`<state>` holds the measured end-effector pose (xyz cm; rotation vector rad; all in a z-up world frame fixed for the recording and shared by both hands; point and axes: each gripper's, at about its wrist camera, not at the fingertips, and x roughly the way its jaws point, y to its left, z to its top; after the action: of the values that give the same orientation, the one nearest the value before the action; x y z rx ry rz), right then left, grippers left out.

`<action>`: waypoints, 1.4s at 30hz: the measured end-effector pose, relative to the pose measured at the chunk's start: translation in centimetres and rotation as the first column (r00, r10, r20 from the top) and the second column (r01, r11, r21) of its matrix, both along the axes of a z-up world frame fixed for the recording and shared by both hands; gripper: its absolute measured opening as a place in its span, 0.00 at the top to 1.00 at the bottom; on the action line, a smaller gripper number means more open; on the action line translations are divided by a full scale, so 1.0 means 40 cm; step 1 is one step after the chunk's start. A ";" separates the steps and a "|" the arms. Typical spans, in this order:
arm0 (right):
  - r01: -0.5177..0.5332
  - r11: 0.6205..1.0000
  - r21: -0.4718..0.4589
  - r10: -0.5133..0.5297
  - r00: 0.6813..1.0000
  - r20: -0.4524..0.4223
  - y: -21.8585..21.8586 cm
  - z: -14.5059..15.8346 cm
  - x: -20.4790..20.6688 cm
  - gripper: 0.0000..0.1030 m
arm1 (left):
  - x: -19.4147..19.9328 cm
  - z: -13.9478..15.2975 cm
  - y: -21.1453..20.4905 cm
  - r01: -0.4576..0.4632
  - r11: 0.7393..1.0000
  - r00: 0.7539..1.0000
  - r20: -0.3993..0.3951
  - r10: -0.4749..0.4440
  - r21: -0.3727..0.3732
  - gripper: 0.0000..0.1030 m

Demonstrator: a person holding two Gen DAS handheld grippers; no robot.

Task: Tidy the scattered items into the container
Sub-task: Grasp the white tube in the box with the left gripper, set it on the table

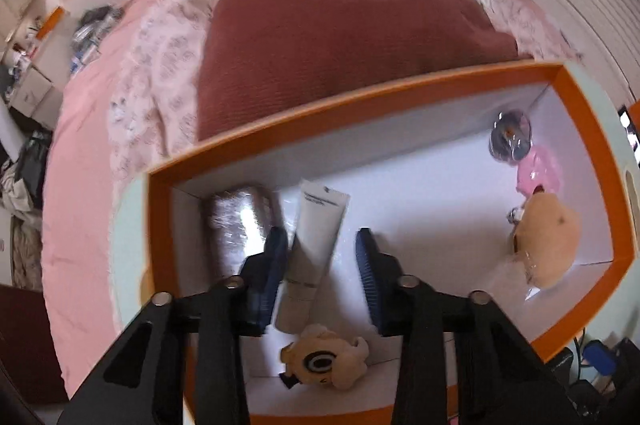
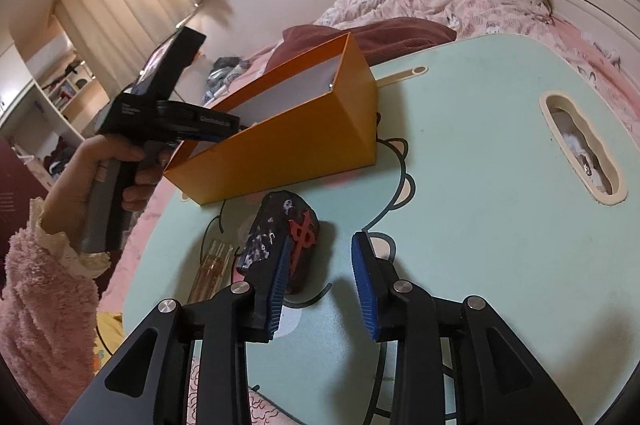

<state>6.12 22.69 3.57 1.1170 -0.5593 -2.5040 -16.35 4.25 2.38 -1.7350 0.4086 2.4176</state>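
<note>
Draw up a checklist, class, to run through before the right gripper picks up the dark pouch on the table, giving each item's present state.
1. Right gripper open: ok.
2. Dark pouch between its fingers: not ok; the left finger overlaps the pouch, the rest lies beyond.
3. Orange box upright, top open: ok.
4. Left gripper out of the box: not ok, it hangs open over the white tube.
5. Room in the box: ok, bare floor mid-box.
6. Glass vial beside the pouch, clear of the fingers: cannot tell.

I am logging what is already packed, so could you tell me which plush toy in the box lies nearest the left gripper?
The cream plush toy with the dark ring, just beneath the open left gripper; the tan plush sits by the far wall of the orange box.
</note>
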 end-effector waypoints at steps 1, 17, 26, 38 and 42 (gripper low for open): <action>0.000 1.000 0.000 0.000 1.000 0.000 0.000 0.000 0.000 0.69 | -0.006 -0.007 0.004 -0.005 1.000 1.000 0.013 0.005 -0.001 0.72; 0.004 1.000 -0.009 -0.004 1.000 0.020 0.002 -0.009 -0.007 0.67 | 0.025 0.073 -0.053 -0.047 0.984 0.996 -0.070 0.060 0.170 0.79; 0.002 1.000 0.006 -0.002 1.000 0.016 -0.001 -0.009 -0.003 0.67 | 0.230 0.272 -0.103 0.079 0.918 0.975 -0.223 0.010 0.388 0.79; 0.004 0.999 0.044 -0.004 1.000 -0.002 -0.014 0.001 0.006 0.67 | 0.435 0.033 -0.170 -0.060 0.898 0.960 -0.222 0.172 0.437 0.79; 0.002 0.998 0.059 -0.001 1.000 -0.007 -0.020 0.004 0.007 0.67 | 0.438 0.010 -0.157 -0.071 0.905 0.958 -0.224 0.179 0.420 0.78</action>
<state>6.39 21.90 3.74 1.1286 -0.4876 -2.5400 1.15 -2.05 2.77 -1.3096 -0.1887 2.5875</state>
